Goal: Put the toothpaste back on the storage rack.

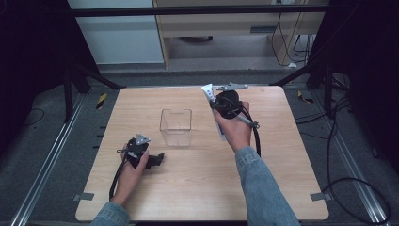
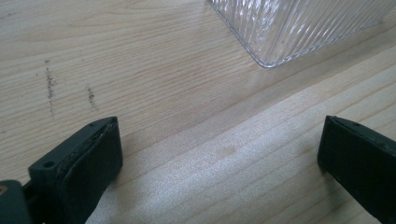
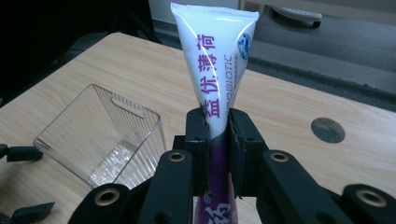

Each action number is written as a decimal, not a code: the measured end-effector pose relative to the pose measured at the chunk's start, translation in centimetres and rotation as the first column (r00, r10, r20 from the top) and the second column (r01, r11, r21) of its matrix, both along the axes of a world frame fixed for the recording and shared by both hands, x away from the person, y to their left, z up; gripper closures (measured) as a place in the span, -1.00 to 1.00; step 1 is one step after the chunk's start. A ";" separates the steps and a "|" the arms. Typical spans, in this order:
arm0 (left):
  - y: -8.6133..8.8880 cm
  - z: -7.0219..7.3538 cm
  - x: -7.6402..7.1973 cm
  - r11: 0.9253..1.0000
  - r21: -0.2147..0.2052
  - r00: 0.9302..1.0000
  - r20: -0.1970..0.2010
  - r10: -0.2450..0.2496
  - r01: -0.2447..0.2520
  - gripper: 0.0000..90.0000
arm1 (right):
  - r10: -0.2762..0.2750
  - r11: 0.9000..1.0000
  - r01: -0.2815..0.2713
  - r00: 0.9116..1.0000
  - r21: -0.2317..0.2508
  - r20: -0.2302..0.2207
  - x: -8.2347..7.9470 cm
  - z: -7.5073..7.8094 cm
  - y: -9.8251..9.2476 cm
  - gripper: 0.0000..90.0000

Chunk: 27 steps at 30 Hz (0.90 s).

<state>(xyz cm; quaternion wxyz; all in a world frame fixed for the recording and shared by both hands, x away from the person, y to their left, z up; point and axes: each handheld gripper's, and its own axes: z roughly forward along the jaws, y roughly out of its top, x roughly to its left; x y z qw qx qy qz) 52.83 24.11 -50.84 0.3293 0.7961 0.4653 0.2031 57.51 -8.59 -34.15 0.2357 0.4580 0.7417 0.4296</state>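
With my right hand-held gripper [image 3: 218, 140] clamped on the tube [image 3: 217, 60], long axis running up past the jaws, the bin [image 1: 176, 126] sits at about 8 o'clock from it on the tabletop [image 1: 202, 188]. My left hand-held gripper [image 1: 149, 159] rests wide, holding nothing, at the bin's 7 o'clock. The right one carries; next comes the drop-in, I judge.

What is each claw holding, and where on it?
Right claw clamps the toothpaste tube at its middle. Left claw is open, holding nothing.
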 end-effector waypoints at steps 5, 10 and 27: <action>0.0 0.0 0.0 1.000 0.003 1.000 0.001 -0.002 0.002 -1.00 | 0.006 1.000 -0.006 1.000 -0.012 0.020 0.4 1.4 0.7 0.76; 0.0 0.0 0.0 1.000 0.002 1.000 0.001 -0.002 0.002 -1.00 | 0.012 1.000 -0.011 0.999 -0.017 0.039 0.7 2.2 1.1 0.76; 0.0 0.0 0.0 1.000 0.001 1.000 0.000 -0.001 0.001 -1.00 | 0.017 1.000 -0.018 0.997 0.012 0.077 2.4 3.6 3.1 0.77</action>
